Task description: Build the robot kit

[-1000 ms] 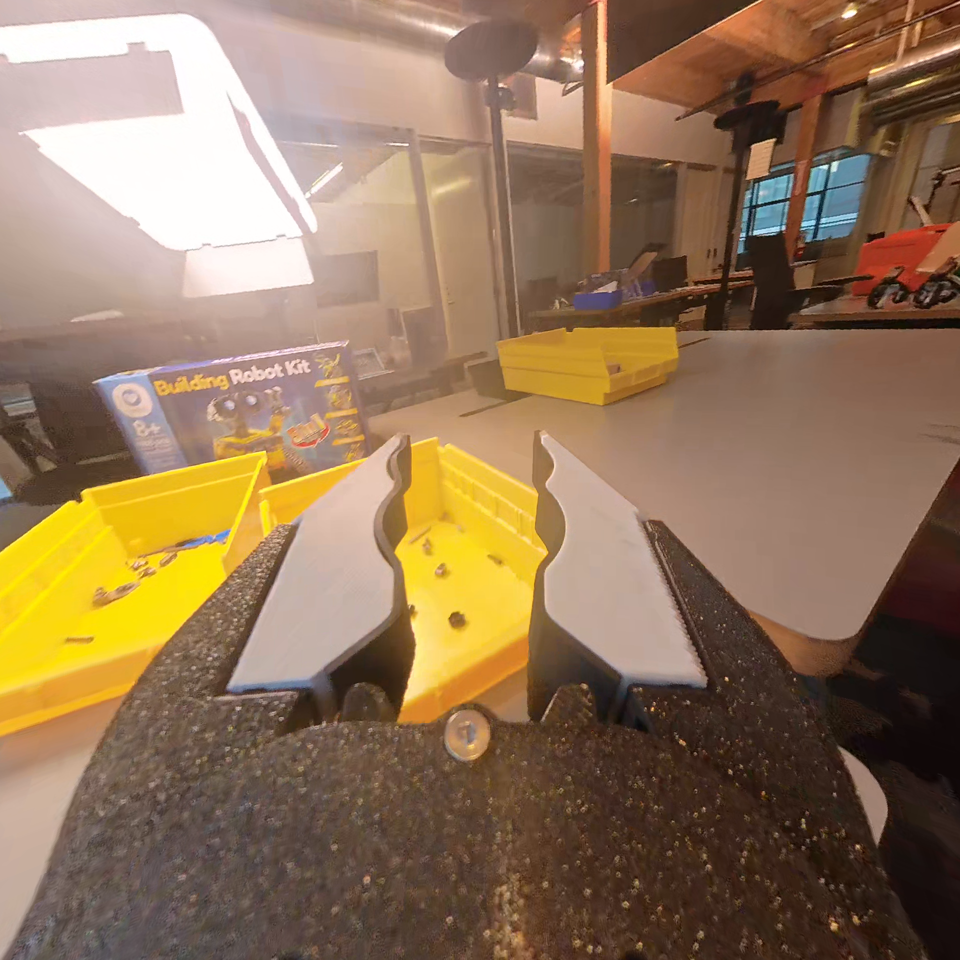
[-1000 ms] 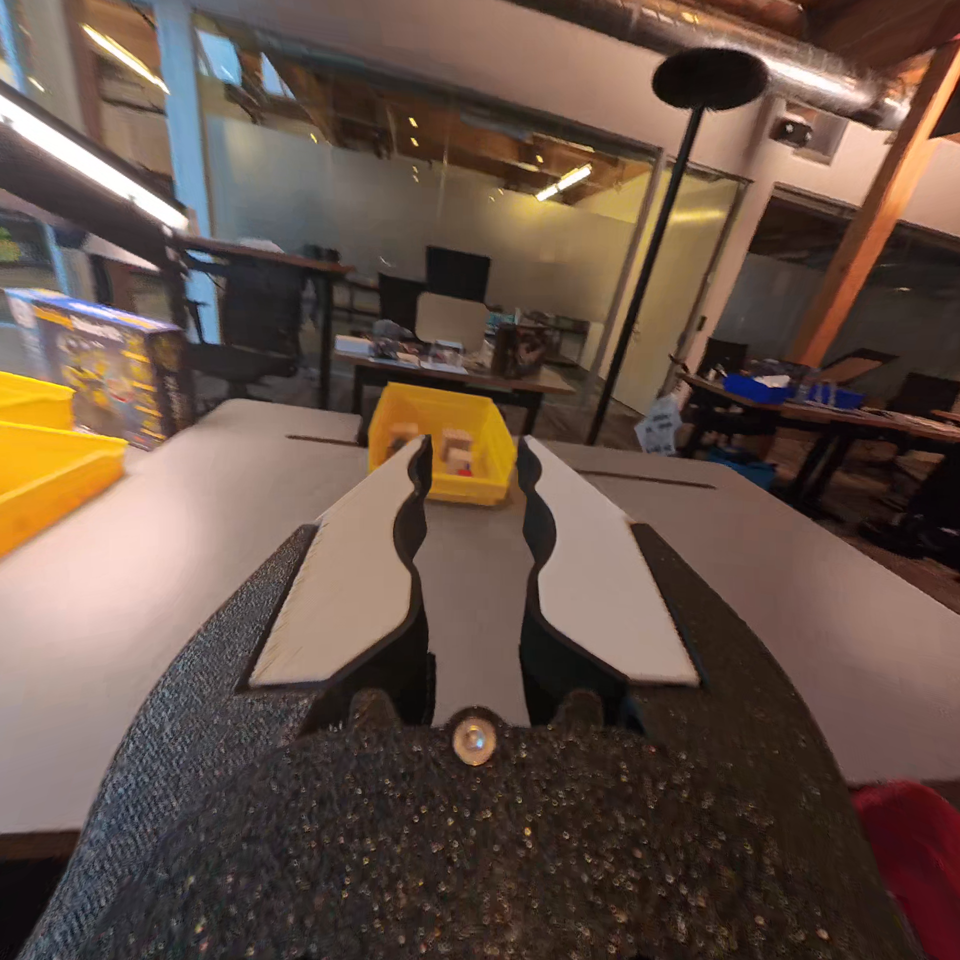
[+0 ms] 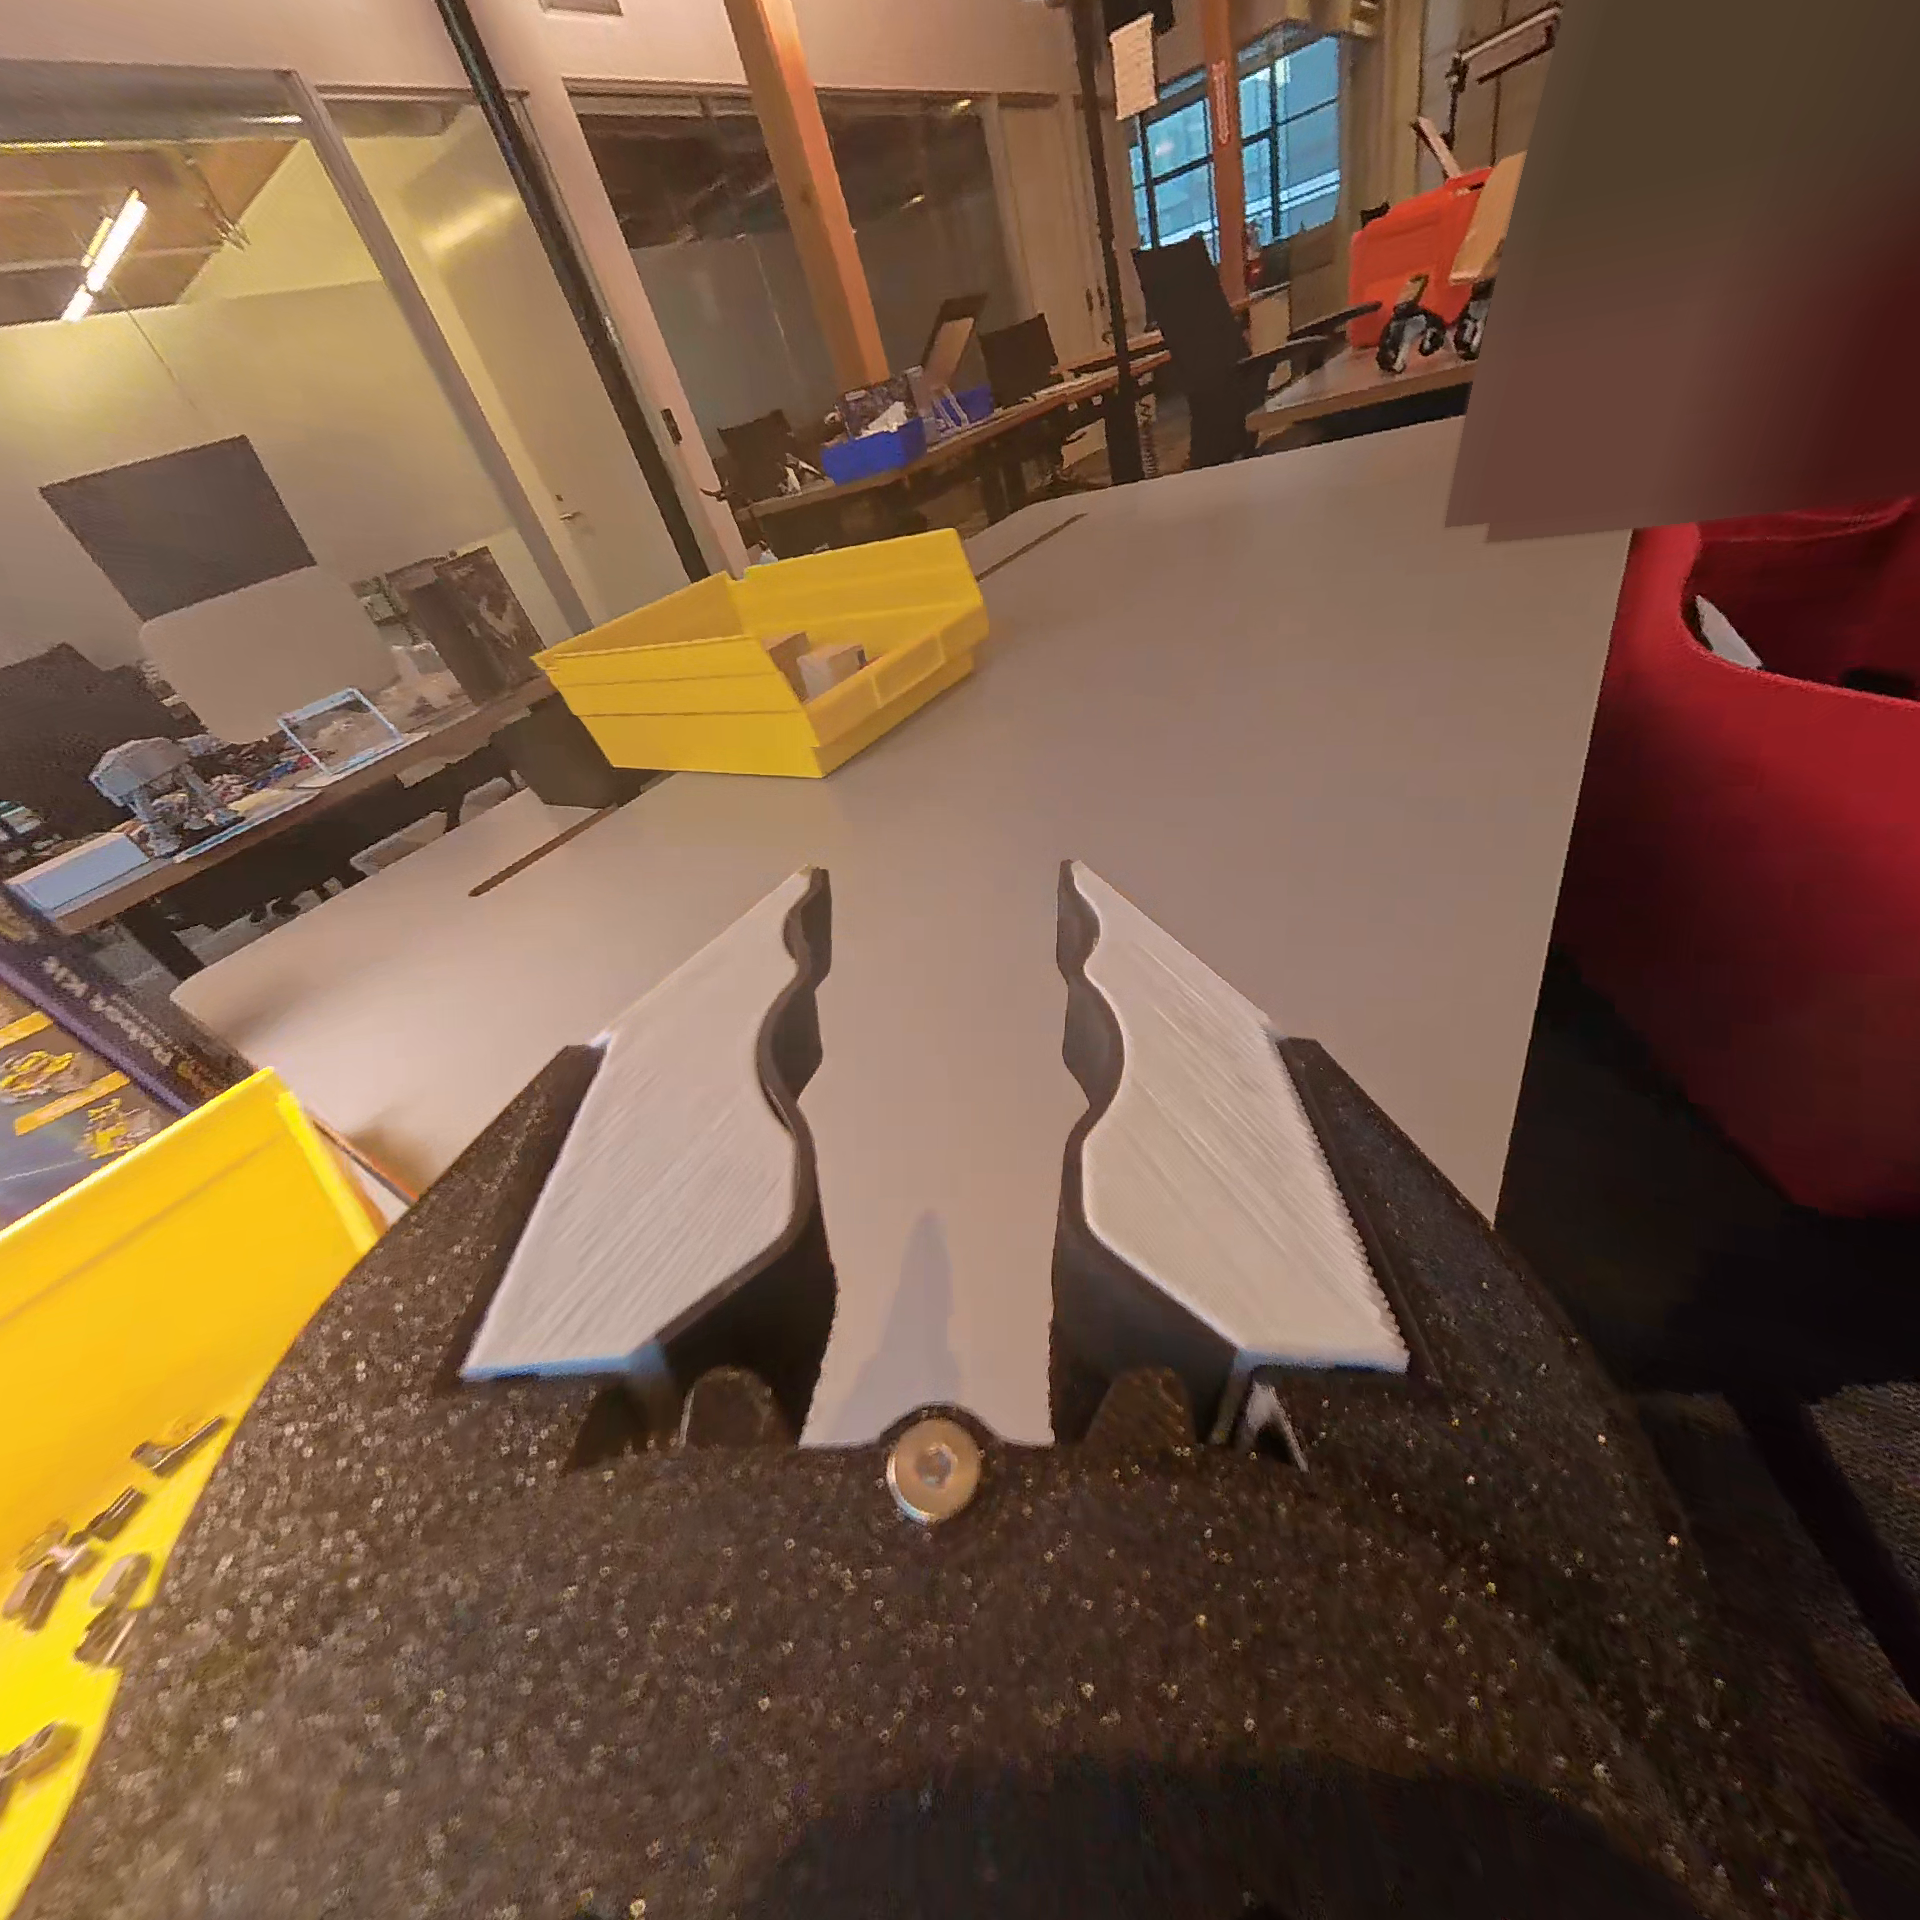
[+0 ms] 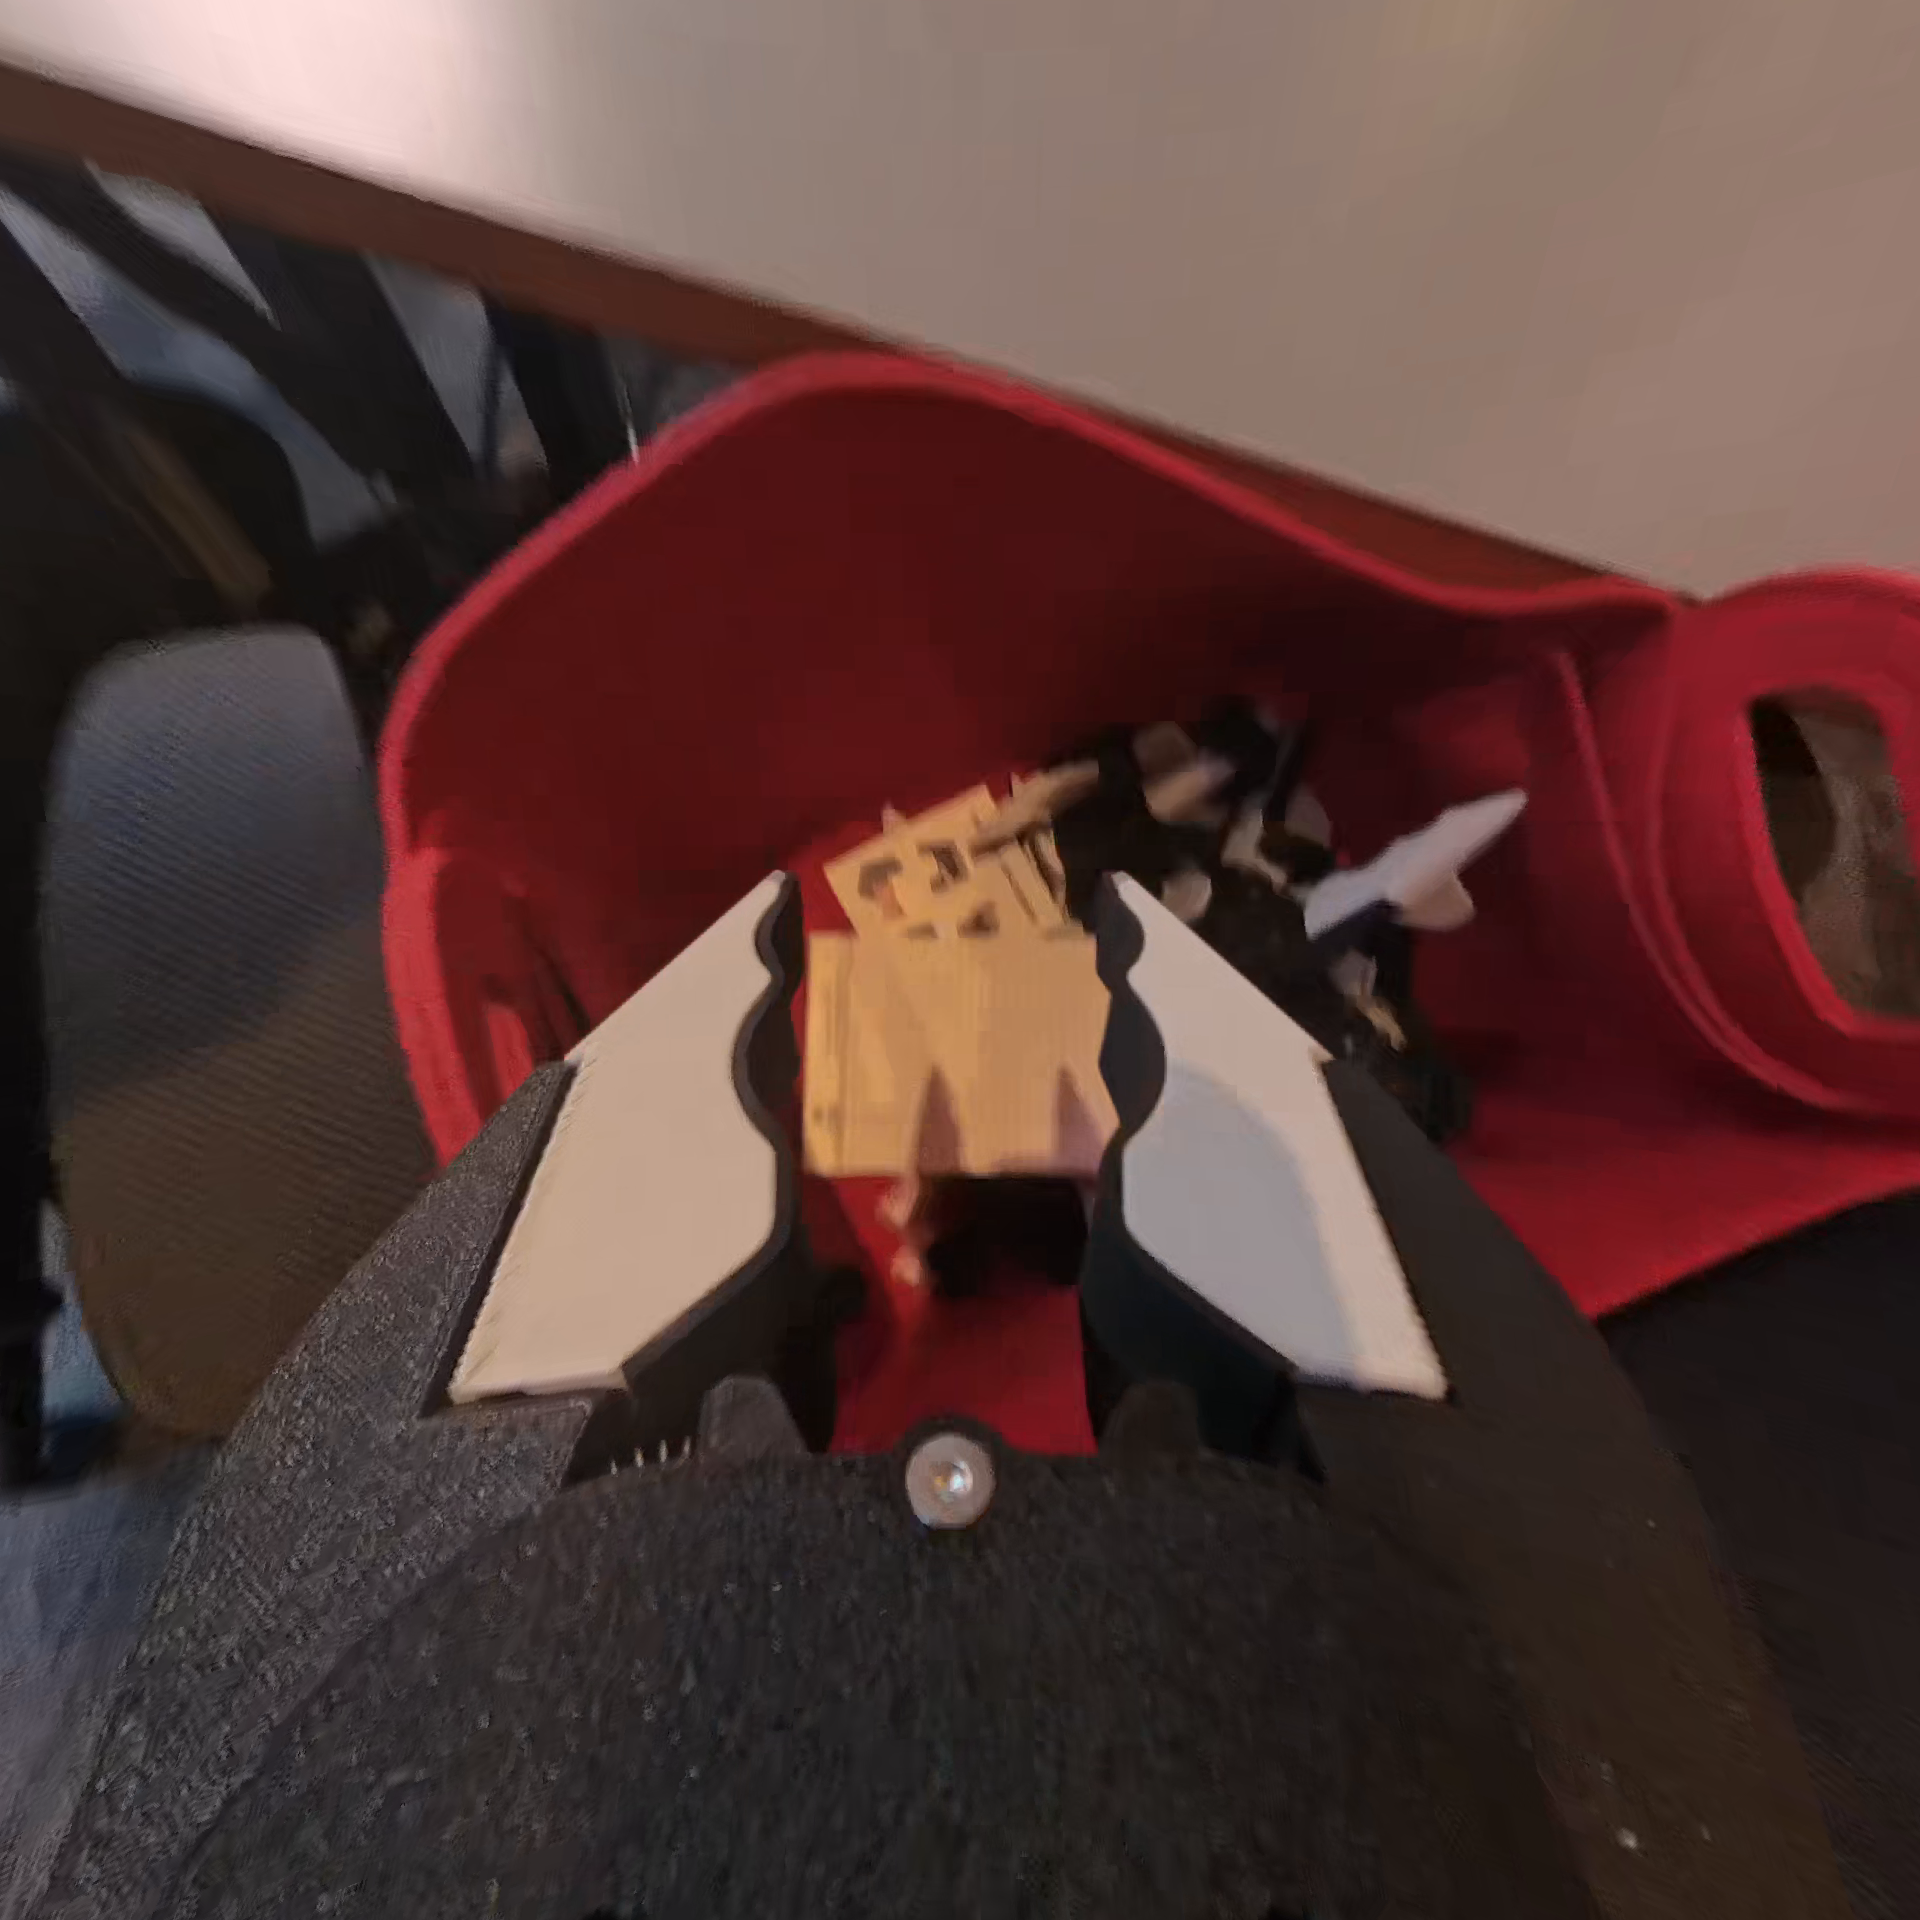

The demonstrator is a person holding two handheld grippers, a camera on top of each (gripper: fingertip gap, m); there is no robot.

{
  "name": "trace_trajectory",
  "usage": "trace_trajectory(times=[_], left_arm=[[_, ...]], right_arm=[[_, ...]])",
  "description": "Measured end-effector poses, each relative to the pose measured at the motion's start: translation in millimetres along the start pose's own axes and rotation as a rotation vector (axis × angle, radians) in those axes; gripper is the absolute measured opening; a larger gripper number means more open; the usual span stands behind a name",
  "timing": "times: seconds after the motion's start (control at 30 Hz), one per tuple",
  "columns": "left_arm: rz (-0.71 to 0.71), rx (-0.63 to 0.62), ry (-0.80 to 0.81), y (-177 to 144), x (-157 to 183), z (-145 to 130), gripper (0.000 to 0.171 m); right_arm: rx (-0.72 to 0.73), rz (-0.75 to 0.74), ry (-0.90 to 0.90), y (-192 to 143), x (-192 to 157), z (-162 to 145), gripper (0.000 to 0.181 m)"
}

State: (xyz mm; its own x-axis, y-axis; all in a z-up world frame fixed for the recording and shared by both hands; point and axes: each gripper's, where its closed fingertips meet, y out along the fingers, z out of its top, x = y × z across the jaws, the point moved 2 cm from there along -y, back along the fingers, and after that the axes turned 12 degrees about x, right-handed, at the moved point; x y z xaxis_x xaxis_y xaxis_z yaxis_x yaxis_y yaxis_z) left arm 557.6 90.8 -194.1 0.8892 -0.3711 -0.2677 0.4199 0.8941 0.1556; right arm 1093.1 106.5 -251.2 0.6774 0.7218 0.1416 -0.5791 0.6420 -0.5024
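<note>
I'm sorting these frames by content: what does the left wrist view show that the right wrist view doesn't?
Only the left wrist view shows the open left gripper above the grey table, the far yellow bin and a near yellow bin.

Only the right wrist view shows the open right gripper above mixed tan and dark parts.

Both show the red felt bag beside the table.

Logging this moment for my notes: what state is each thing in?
Left tongs: open, empty, over bare table.
Right tongs: open, aimed into red felt bag.
Red felt bag: open, holds tan wooden pieces and dark parts.
Far yellow bin: upright, holds blocks.
</note>
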Motion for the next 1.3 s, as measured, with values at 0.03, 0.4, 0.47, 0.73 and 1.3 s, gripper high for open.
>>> trace_trajectory(times=[0.03,0.4,0.47,0.73,1.3], left_arm=[[-0.005,-0.002,0.002,4.2,3.9,-2.2,0.043],[-0.04,0.019,-0.011,32.7,11.4,-14.2,0.042],[-0.035,0.028,-0.023,35.6,6.7,-14.3,0.041],[-0.034,0.051,0.002,41.8,-1.7,-14.5,0.04],[-0.004,0.068,0.051,4.8,2.6,9.5,0.038]], right_arm=[[-0.075,0.011,-0.015,2.6,4.8,-12.8,0.057],[-0.732,0.258,-0.048,56.9,17.3,-149.3,0.058],[-0.89,0.295,-0.073,56.8,18.1,-182.5,0.054],[-1.307,0.489,-0.32,60.0,5.4,-287.4,0.044],[-1.224,0.641,-0.6,72.4,1.4,-315.5,0.027]])
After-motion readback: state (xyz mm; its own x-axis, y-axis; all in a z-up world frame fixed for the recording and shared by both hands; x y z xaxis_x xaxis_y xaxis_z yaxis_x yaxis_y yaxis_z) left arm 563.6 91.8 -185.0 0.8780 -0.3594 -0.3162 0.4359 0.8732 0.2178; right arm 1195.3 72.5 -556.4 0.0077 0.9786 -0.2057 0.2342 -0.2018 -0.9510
